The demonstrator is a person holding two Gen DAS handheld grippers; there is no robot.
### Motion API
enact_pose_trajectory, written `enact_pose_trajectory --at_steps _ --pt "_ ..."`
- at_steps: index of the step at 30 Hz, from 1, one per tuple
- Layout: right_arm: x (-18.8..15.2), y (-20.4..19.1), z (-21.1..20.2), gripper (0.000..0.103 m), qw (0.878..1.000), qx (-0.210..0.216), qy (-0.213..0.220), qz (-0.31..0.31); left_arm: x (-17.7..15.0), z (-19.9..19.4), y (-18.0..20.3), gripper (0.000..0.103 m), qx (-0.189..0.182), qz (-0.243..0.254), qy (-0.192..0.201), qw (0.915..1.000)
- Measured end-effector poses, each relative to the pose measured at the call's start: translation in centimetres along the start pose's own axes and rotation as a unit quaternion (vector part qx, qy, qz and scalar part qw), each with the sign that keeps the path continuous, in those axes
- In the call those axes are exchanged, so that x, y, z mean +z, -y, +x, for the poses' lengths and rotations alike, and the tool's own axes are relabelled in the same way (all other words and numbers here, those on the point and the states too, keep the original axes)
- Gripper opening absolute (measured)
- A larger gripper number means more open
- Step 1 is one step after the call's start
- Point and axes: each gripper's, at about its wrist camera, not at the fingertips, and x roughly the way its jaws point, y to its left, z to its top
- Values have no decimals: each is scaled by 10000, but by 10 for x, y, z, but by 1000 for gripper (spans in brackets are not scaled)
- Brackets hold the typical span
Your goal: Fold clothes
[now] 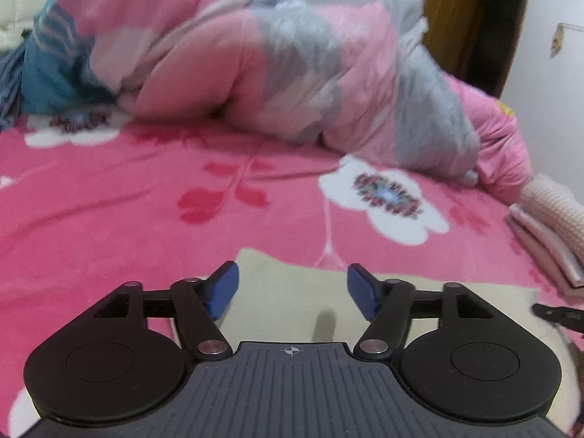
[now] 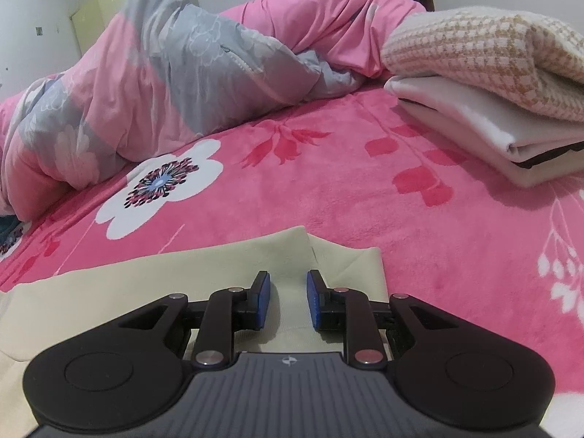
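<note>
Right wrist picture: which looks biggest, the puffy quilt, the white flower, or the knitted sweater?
1. Puffy quilt, by far the biggest.
2. Knitted sweater and white flower look close in size; the sweater runs off the picture's edge, so I won't rank them.

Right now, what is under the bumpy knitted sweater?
Under the knitted sweater lies a folded white garment, with a dark layer peeking out lower down. Anything deeper in the pile is hidden.
</note>
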Motion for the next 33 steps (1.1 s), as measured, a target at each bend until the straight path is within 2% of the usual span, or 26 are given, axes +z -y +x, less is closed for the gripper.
enact_pose_trajectory --at_steps 4,6,9,11,15,17,20,22,23,27,30,33 --pt "0 1 1 24 10000 22 -6 27 -6 -13 24 69 -277 237 -117 9993" --pt "0 1 1 23 10000 21 -4 30 -18 -10 35 76 -382 305 -239 9985" --pt "1 0 0 24 10000 -11 -44 3 -43 11 44 79 -108 596 -611 9963" --pt "9 -5 -1 24 9997 -78 -220 -108 -51 14 43 80 -80 637 -481 9968" --pt "20 -33 -37 26 9992 -102 213 -332 -48 14 35 80 -228 472 -553 9971" --pt "17 -55 -58 26 9976 379 418 -391 -49 14 32 80 -280 416 -541 9973" --pt "-4 -89 -63 26 9932 846 344 -718 -52 14 33 82 -264 452 -461 9976" --pt "-32 -102 -37 26 9921 755 -65 -998 -54 13 34 82 -276 480 -413 9976" --pt "-48 -102 -30 26 9909 716 113 -1133 -54 13 33 83 -303 475 -399 9976" --pt "-62 -109 -32 26 9861 631 549 -1433 -50 9 33 83 -320 545 -387 9973" --pt "-63 -107 -32 26 9860 682 578 -1409 -43 -1 37 83 -177 544 -268 9980" --pt "-63 -106 -34 26 9861 704 598 -1382 -39 -15 47 84 -413 603 -67 9973"
